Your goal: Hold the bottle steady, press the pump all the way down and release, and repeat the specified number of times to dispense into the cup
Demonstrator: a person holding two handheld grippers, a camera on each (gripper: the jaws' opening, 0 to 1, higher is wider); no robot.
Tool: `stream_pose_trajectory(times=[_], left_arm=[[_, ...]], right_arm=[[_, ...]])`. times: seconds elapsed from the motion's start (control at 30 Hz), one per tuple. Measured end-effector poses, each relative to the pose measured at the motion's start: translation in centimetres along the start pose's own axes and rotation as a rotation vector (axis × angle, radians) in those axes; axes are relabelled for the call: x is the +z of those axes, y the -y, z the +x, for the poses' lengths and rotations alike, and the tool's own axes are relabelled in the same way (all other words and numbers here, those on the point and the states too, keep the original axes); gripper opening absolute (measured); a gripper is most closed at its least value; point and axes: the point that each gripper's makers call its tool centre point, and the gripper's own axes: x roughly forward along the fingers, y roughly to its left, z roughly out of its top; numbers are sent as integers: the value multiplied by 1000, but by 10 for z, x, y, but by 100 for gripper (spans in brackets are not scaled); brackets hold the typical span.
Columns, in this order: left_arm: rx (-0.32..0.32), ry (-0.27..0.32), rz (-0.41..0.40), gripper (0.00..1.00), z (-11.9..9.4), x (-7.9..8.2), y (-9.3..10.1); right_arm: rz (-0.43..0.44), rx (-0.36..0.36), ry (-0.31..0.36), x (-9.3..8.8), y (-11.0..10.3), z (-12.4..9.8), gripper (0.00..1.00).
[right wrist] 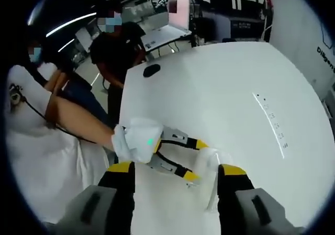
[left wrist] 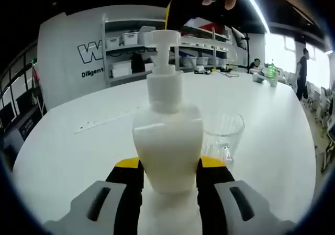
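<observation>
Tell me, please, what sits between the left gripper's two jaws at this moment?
The white pump bottle stands there, its lower body clamped between the left gripper jaws, as the left gripper view shows. The clear cup stands beside the bottle, outside the jaws.

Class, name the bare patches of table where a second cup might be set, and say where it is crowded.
Free: the table left of the bottle, and beyond it toward the shelves. Crowded: right of the bottle, where the cup stands close.
</observation>
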Motion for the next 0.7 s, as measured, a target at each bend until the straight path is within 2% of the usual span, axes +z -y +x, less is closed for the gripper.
stream_pose_trajectory(times=[0.1, 0.13, 0.17, 0.23, 0.27, 0.33, 0.37, 0.5, 0.53, 0.6, 0.63, 0.7], left_arm=[[0, -1, -2, 38, 0, 0, 0], [0, -2, -1, 38, 0, 0, 0], [0, -3, -2, 38, 0, -1, 0], [1, -3, -2, 38, 0, -1, 0], [0, -4, -2, 38, 0, -1, 0], [0, -5, -2, 38, 0, -1, 0], [0, -6, -1, 38, 0, -1, 0], [-1, -8, -2, 38, -1, -2, 0], [-1, -7, 0, 38, -1, -2, 0], [-1, -7, 1, 38, -1, -2, 0], [-1, -8, 1, 38, -1, -2, 0], [-1, -6, 0, 38, -1, -2, -1]], right_arm=[[10, 2, 21, 0, -2, -1, 70], [-15, -9, 44, 2, -1, -1, 74], [0, -8, 37, 0, -2, -3, 76], [-16, 3, 75, 4, -3, -4, 75], [17, 10, 81, 3, -4, -4, 76], [28, 2, 60, -3, -3, -3, 80], [13, -20, 96, 0, 0, -2, 85], [2, -25, 113, -8, -2, -4, 90], [5, -23, 142, -7, -2, -5, 88], [-46, -16, 180, -4, -4, -6, 89], [-59, -32, 251, 1, -4, -7, 92], [-31, -36, 287, -3, -6, -9, 95]])
